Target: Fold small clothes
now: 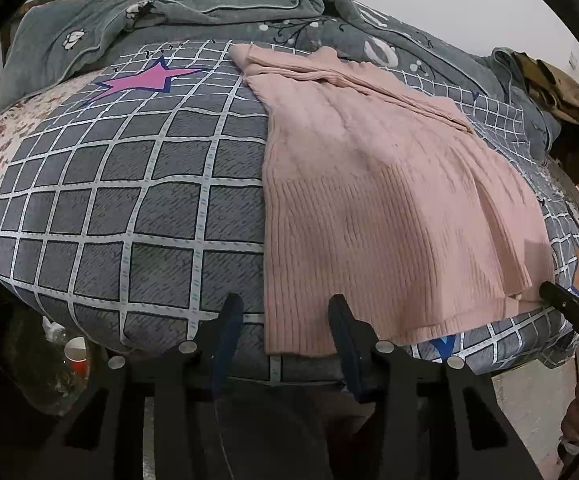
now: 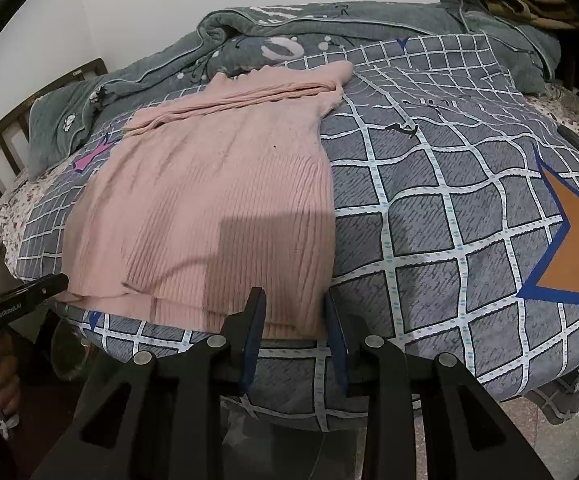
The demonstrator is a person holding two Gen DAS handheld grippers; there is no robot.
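Black tongs fill the bottom of both views, each with blue pads on its two fingers. Left tongs (image 1: 285, 312) stand released, jaws apart and grasping nothing; the near-left corner of a pink sweater (image 1: 373, 200) lies between the fingertips, just past them toward 12 o'clock, though whether cloth and pads touch cannot be told. Right tongs (image 2: 295, 308) are likewise released and empty-handed, their tips at the sweater's (image 2: 217, 200) near hem, by its right corner; contact there cannot be told either.

From the left view the sweater spreads from 12 toward 2 o'clock, ribbed hem nearest, a sleeve folded across its far end. From the right view it stretches from 12 toward 10 o'clock. It lies flat on a grey checked quilt (image 1: 129, 200) printed with a pink star (image 1: 145, 78) and an orange star (image 2: 573, 240). A crumpled grey blanket (image 1: 209, 8) lies along the far edge of the bed, at 12 o'clock.
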